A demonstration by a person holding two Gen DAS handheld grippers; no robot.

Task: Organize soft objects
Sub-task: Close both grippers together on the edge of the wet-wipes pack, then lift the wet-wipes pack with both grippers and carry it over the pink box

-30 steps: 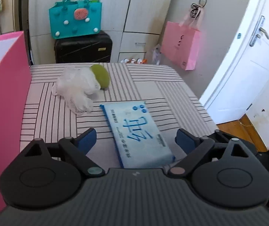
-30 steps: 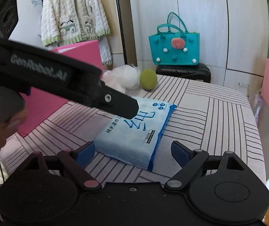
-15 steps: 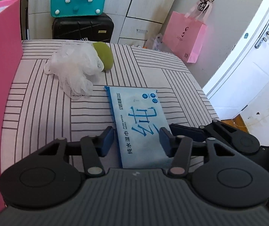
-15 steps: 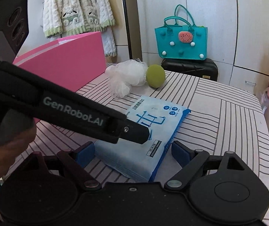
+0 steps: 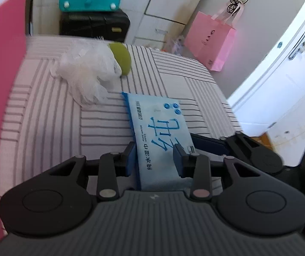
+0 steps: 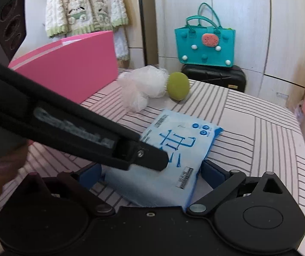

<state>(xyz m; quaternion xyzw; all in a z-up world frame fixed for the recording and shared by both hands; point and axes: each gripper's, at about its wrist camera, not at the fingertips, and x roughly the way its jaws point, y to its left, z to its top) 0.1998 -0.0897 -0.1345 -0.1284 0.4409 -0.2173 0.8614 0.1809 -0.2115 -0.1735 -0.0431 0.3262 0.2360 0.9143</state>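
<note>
Where the left gripper (image 5: pixel 154 157) pinches it, the pale-blue wipes pack (image 5: pixel 161 132) buckles.

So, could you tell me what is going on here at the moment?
A person with a handheld gripper in each hand is tidying soft things on a striped bed. The left gripper is shut on the near end of a blue wet wipes pack, while the right gripper is open, its fingers either side of that pack. A white mesh puff and a green ball wait further back, beside a pink box.
</note>
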